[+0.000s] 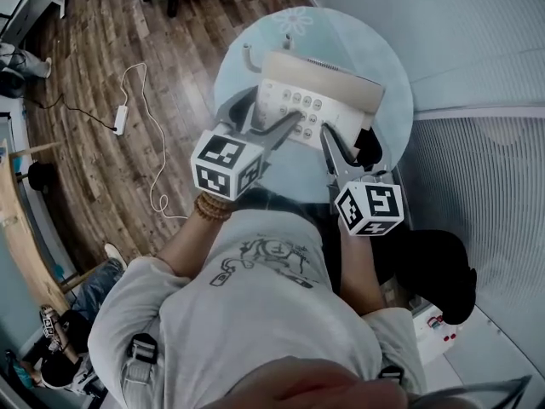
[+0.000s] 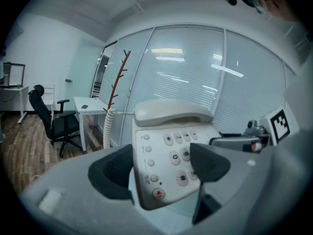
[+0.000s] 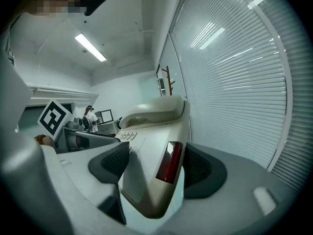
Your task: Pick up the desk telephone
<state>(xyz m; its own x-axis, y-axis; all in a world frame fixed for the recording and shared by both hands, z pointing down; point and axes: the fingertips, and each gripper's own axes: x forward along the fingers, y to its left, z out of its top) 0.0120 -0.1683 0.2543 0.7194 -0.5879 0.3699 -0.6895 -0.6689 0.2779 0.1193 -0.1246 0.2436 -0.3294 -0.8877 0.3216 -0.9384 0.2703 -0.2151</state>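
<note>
The beige desk telephone [image 1: 317, 96], handset on its cradle, hangs in the air over the round glass table [image 1: 393, 75], held from both sides. My left gripper [image 1: 285, 128] grips its left edge, one pad under the edge and the other on the keypad. In the left gripper view the telephone [image 2: 168, 151] fills the space in my left gripper [image 2: 161, 169], and its coiled cord [image 2: 108, 126] hangs at the left. My right gripper [image 1: 334, 147] clamps the right side. In the right gripper view the telephone [image 3: 154, 141] with its dark red window sits tight in my right gripper [image 3: 156, 169].
A wall of frosted glass with blinds [image 1: 477, 143] stands right of the table. On the wooden floor at the left lie a power strip [image 1: 121, 119] and white cable. A black office chair [image 2: 54, 121], a white desk [image 2: 90, 104] and a coat stand [image 2: 117, 82] are beyond.
</note>
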